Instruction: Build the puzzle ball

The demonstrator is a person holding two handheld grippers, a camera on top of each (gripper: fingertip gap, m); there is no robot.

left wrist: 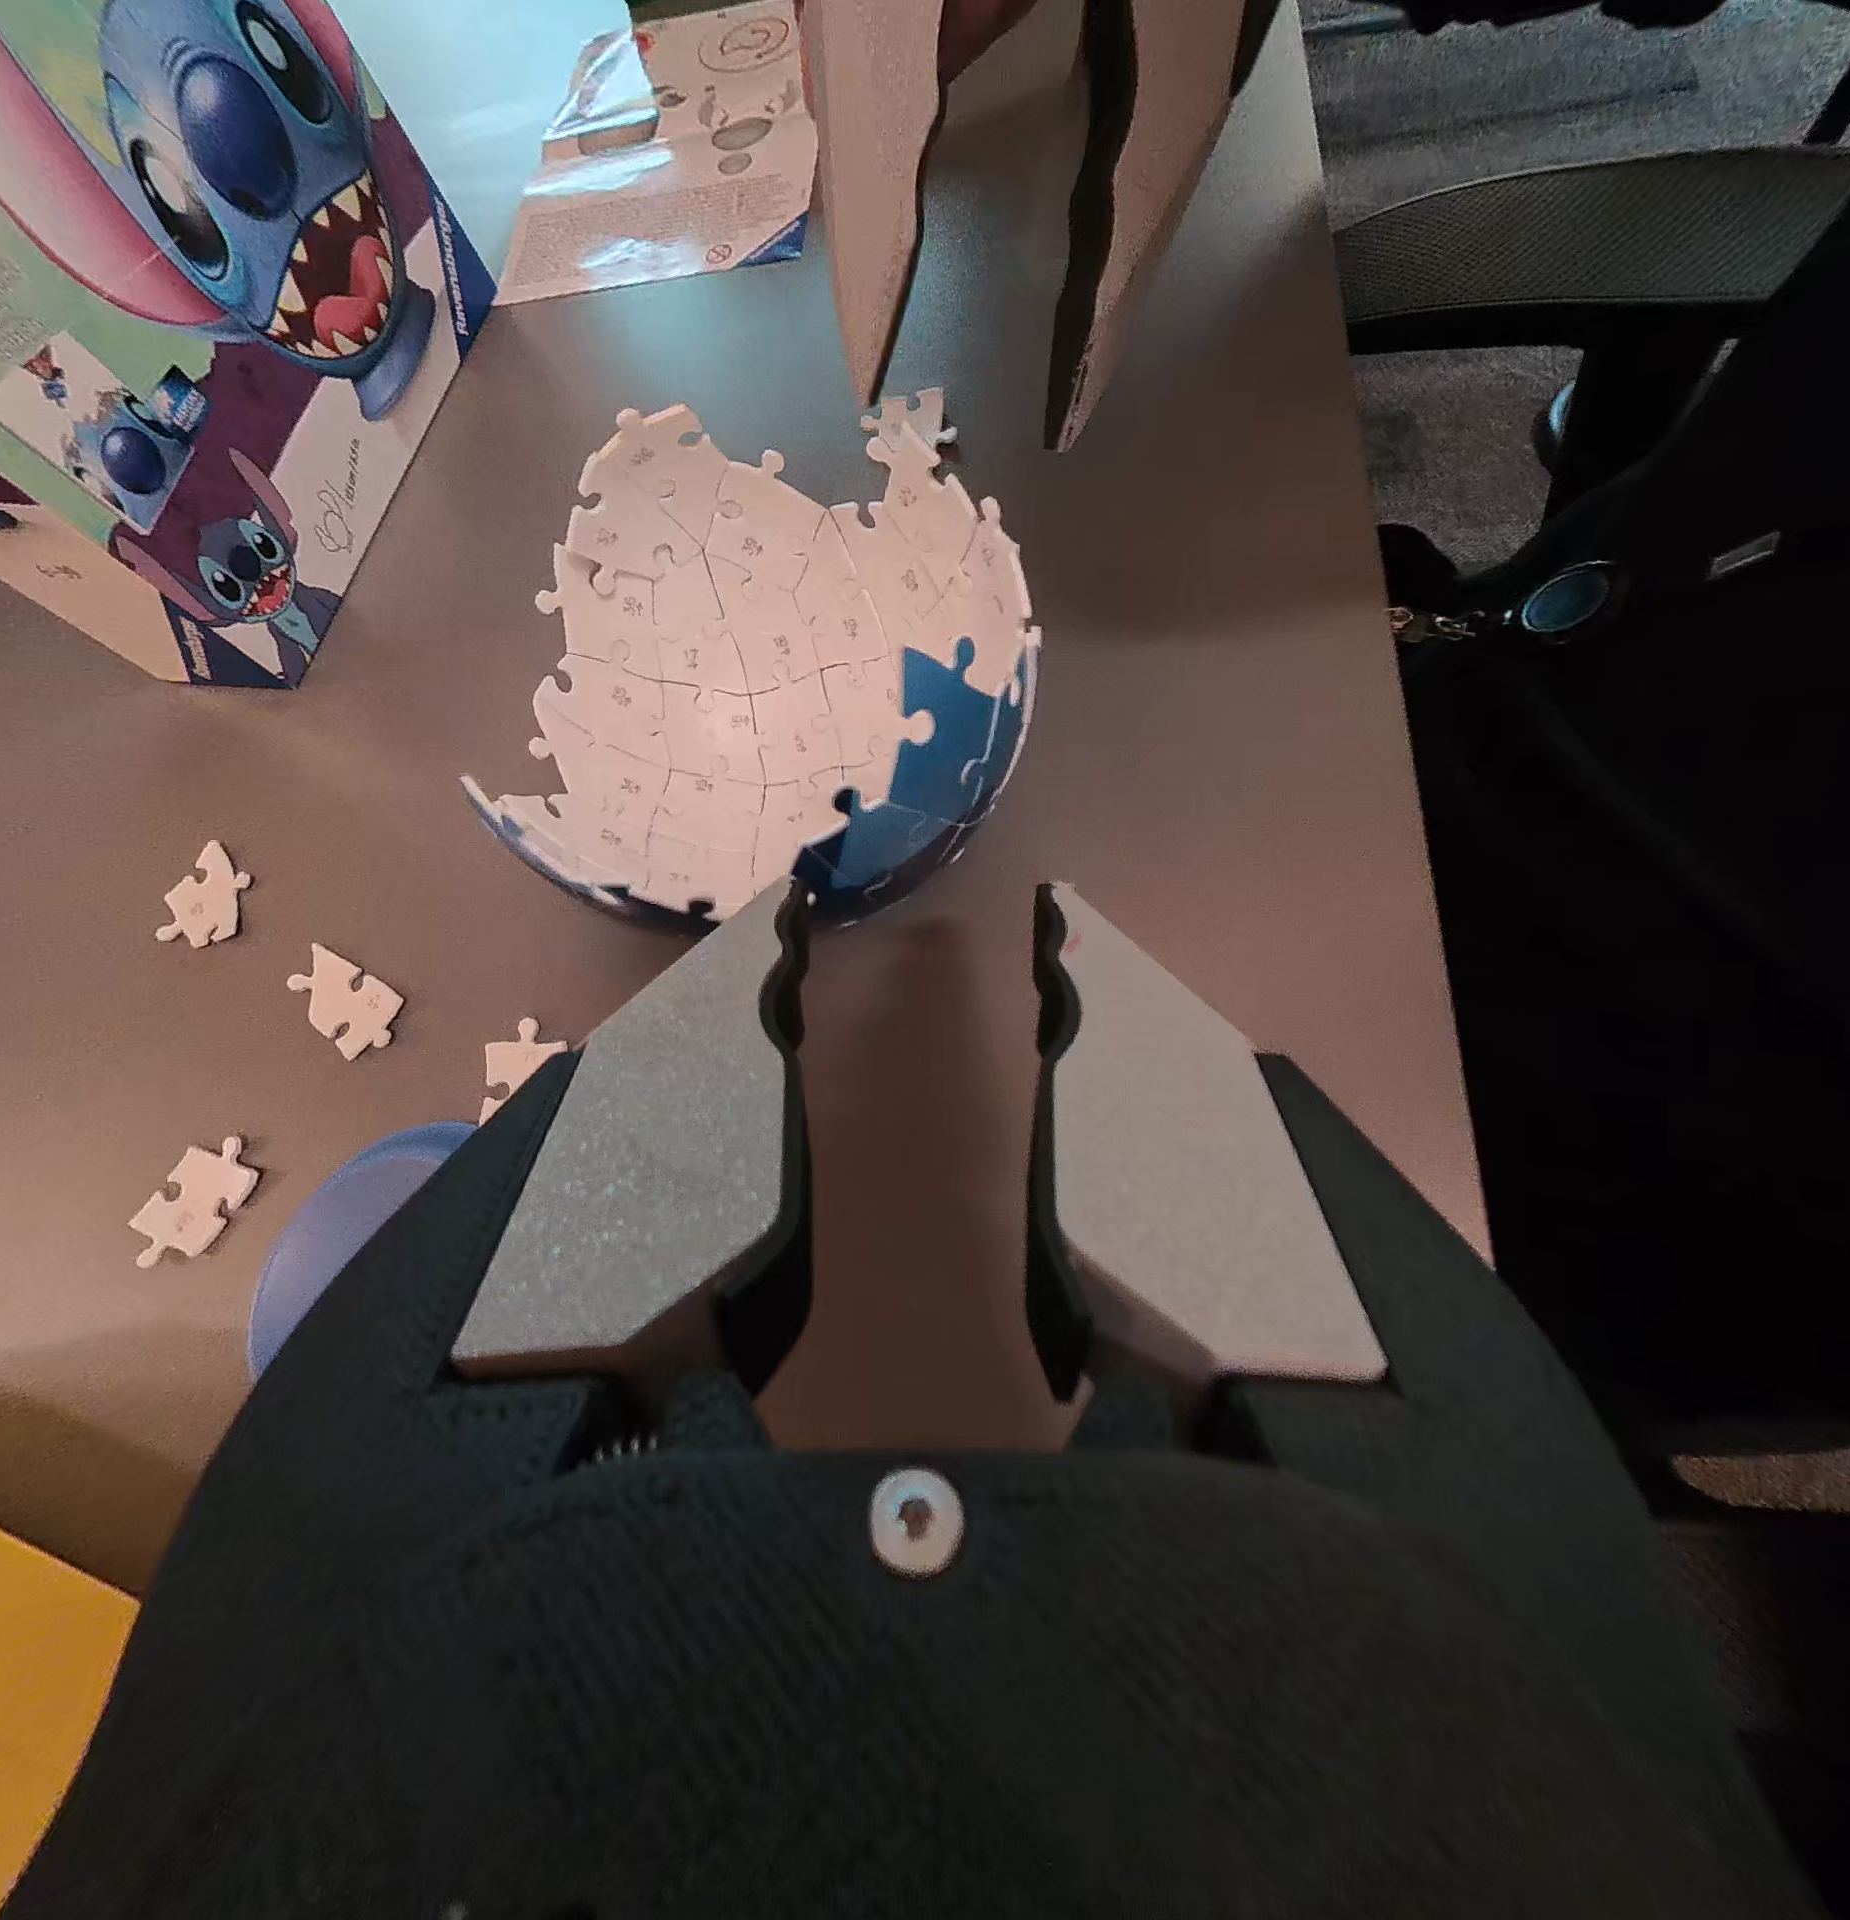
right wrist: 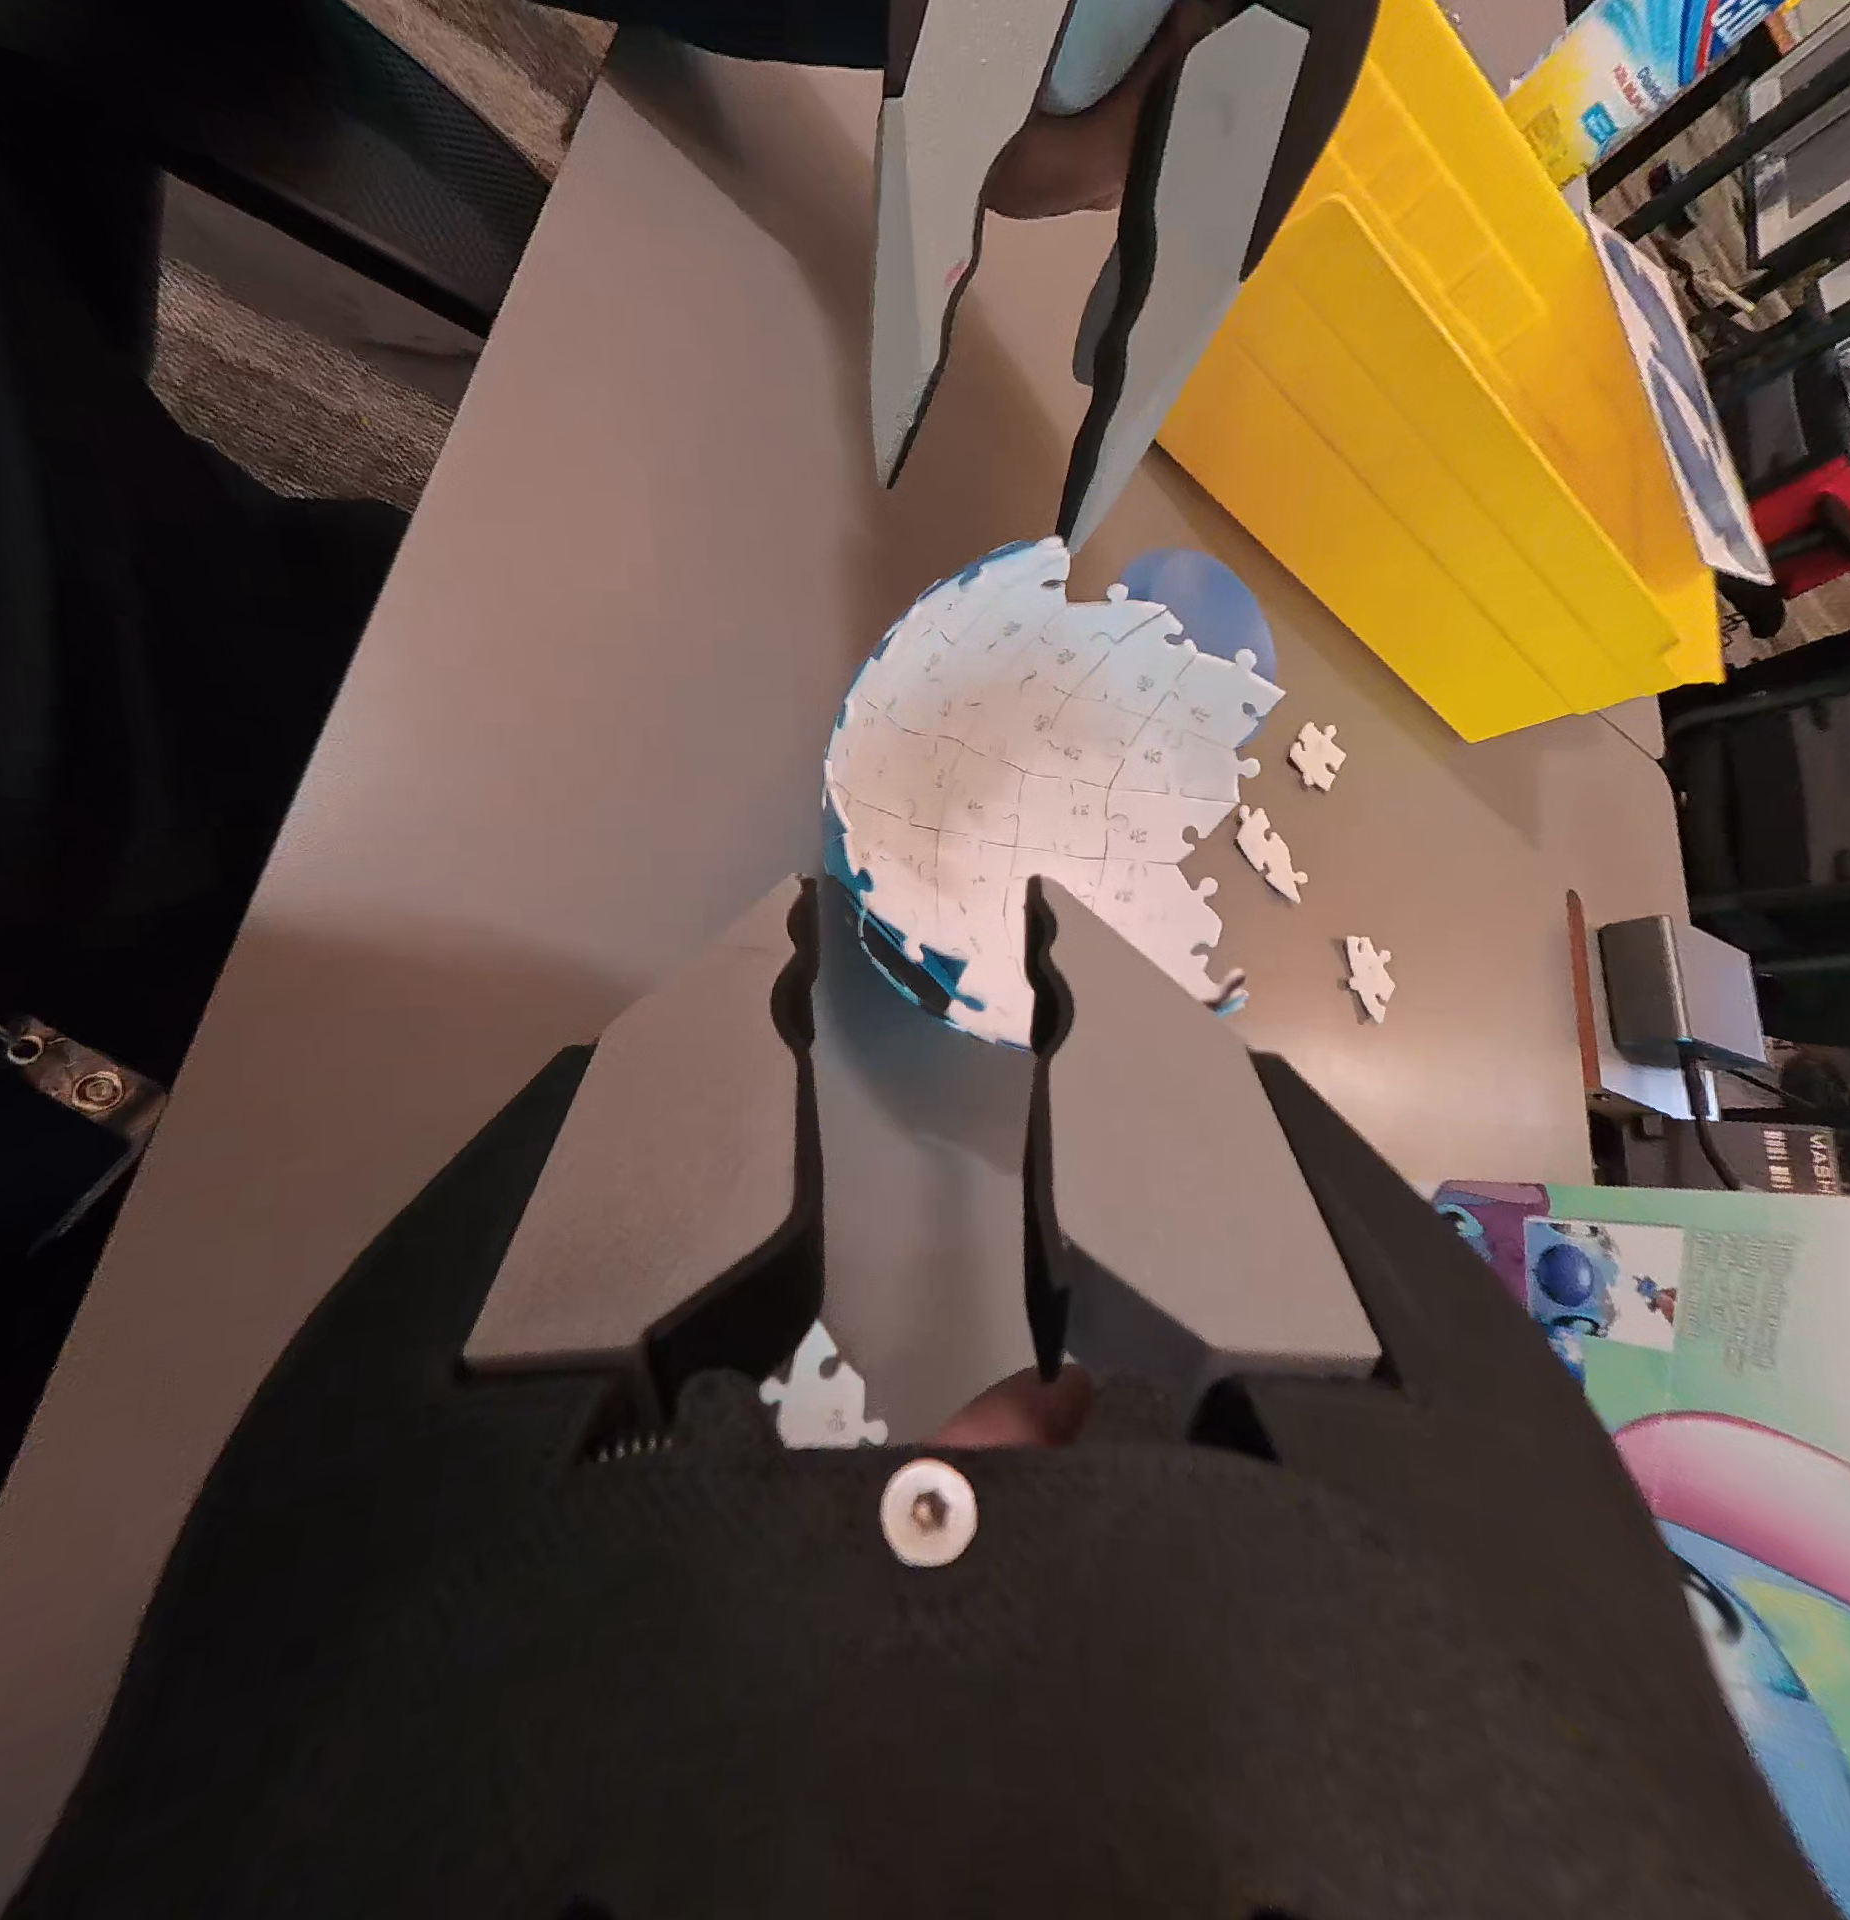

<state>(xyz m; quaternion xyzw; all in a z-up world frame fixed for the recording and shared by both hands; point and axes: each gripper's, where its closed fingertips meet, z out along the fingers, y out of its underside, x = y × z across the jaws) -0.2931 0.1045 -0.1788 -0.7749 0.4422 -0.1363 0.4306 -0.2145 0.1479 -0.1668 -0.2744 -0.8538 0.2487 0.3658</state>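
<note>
Now half-built puzzle ball (left wrist: 786, 686) on table (left wrist: 1160, 665) — both hand-held grippers gaping.

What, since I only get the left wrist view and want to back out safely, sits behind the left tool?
Observer: A large yellow bin stands on the table behind the left tool, just past the blue stand.
Operator: Anything between that bin and the puzzle box?
Observer: Yes, a grey box with a cable sits just beyond the table edge, between the bin and the puzzle box.
</note>
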